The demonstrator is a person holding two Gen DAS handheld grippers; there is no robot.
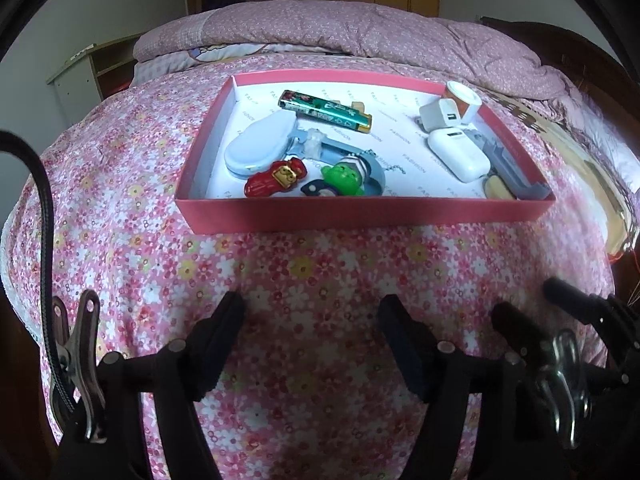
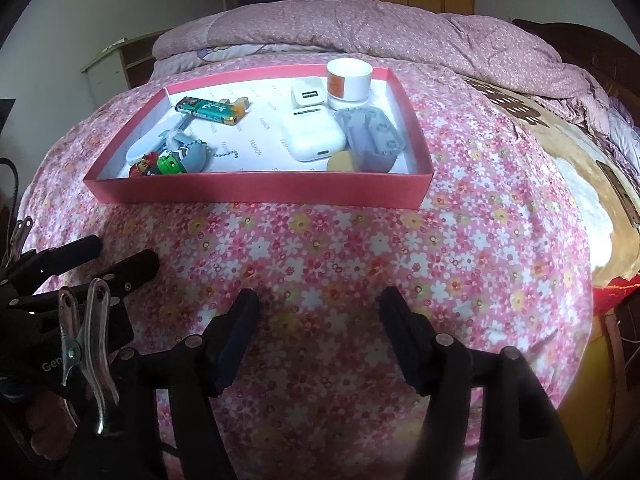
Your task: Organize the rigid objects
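A shallow pink box (image 1: 360,212) (image 2: 256,190) lies on a flowered bedspread with small rigid things in it. Inside it are a green lighter (image 1: 324,110) (image 2: 210,110), a pale blue oval case (image 1: 260,146), a red toy car (image 1: 276,178), a green figure keychain (image 1: 344,178) (image 2: 170,164), a white earbud case (image 1: 458,154) (image 2: 312,136), a white charger plug (image 1: 438,116) (image 2: 307,96), a white and orange jar (image 1: 464,98) (image 2: 348,80) and a grey block (image 2: 372,140). My left gripper (image 1: 312,312) and my right gripper (image 2: 318,308) both stand open over bare bedspread in front of the box, with nothing between their fingers.
A folded mauve quilt (image 1: 340,32) lies at the far end of the bed. A brown and cream patterned cloth (image 2: 560,184) covers the bed's right side. A wooden shelf unit (image 1: 96,68) stands at the far left. In the right wrist view the left gripper's fingers (image 2: 120,268) show at the left edge.
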